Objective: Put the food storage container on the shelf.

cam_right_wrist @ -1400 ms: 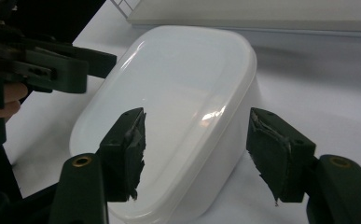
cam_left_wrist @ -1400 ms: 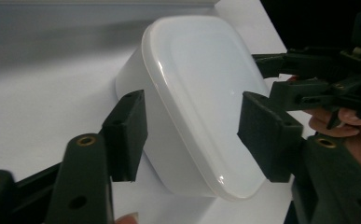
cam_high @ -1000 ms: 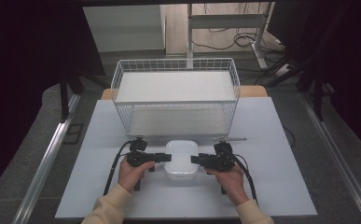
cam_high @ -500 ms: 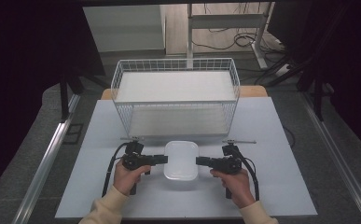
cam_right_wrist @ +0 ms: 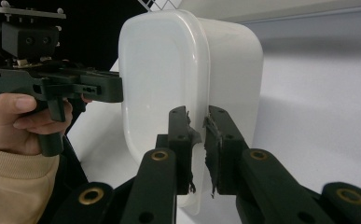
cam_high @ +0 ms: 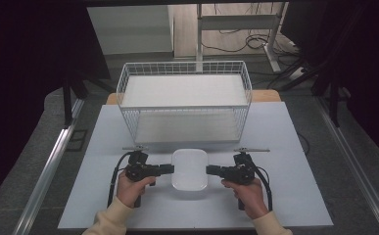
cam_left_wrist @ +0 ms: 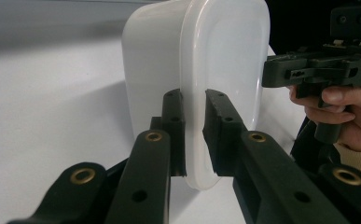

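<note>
- Near the front edge of the desk [cam_high: 295, 147], at about 6 o'clock from the wire basket [cam_high: 184, 100], a white plastic box [cam_high: 190, 169] with its lid on lies flat on the white desktop.
- At 9 o'clock of the box, the left tool [cam_high: 170, 169] points toward 3 o'clock, held level in the person's left hand [cam_high: 130, 188]; its tips meet the box's left edge.
- At 3 o'clock of the box, the right tool [cam_high: 209, 170] points toward 9 o'clock, held in the right hand [cam_high: 248, 193]; its tips meet the box's right edge.
- From the left tool's own camera, the left tool [cam_left_wrist: 194, 133] has its two black jaws set on either side of the projecting rim of the box [cam_left_wrist: 201, 56]. The jaws have just been closing, and their pads press on that rim, so the rim is clamped between them.
- From the right tool's own camera, the right tool [cam_right_wrist: 199, 144] likewise has the rim of the box [cam_right_wrist: 187, 70] between its jaws. They have just been closing and now pinch the rim tightly; the pad linings look frayed and torn at their edges.
- Each tool's camera shows the other tool on the far side of the box: the right one [cam_left_wrist: 269, 74] at 3 o'clock in the left tool's picture, the left one [cam_right_wrist: 117, 91] at 9 o'clock in the right tool's picture.
- Behind the box, at 12 o'clock, the wire basket stands apart from it, upright, with a pale flat floor.
- Black cables trail from both tools back toward the person's cream sleeves.
</note>
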Action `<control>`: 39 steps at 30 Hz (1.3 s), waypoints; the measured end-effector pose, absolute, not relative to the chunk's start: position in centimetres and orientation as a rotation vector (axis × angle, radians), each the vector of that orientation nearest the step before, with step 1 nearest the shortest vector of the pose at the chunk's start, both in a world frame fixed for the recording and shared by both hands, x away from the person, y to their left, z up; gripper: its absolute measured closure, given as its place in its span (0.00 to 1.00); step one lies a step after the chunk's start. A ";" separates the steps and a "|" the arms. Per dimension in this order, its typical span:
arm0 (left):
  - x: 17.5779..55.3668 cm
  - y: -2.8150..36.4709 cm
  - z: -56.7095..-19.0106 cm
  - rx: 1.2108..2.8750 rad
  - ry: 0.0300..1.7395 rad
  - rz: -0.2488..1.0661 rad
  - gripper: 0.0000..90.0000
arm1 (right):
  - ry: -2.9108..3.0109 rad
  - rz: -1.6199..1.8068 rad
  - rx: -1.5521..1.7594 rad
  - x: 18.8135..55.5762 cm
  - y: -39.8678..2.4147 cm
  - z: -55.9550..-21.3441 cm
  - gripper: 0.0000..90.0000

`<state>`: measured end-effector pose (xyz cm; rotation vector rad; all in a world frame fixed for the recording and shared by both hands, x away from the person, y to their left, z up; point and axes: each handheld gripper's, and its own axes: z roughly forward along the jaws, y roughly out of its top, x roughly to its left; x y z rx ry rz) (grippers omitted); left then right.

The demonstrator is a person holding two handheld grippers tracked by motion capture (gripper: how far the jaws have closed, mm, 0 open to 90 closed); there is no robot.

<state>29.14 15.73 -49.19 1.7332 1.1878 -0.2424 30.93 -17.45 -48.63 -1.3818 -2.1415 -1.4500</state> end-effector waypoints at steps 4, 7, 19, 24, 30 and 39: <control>28.9 15.8 -48.7 1.731 1.166 -0.227 0.89 | -2.150 -1.469 -1.362 30.9 -17.5 -48.3 0.90; 28.4 15.8 -48.0 1.731 1.146 -0.195 0.89 | -2.183 -1.499 -1.334 30.7 -17.5 -47.7 0.90; 27.6 15.9 -45.9 1.727 1.099 -0.128 0.89 | -2.221 -1.582 -1.284 30.0 -17.4 -45.9 0.90; 27.5 15.8 -45.1 1.725 1.084 -0.105 0.89 | -2.237 -1.609 -1.273 29.9 -17.4 -45.1 0.89; 27.9 16.0 -43.4 1.717 1.062 -0.065 0.89 | -2.263 -1.637 -1.245 30.4 -17.3 -43.6 0.89; 29.0 16.3 -39.9 1.709 1.023 -0.019 0.89 | -2.293 -1.708 -1.206 31.5 -17.0 -40.2 0.89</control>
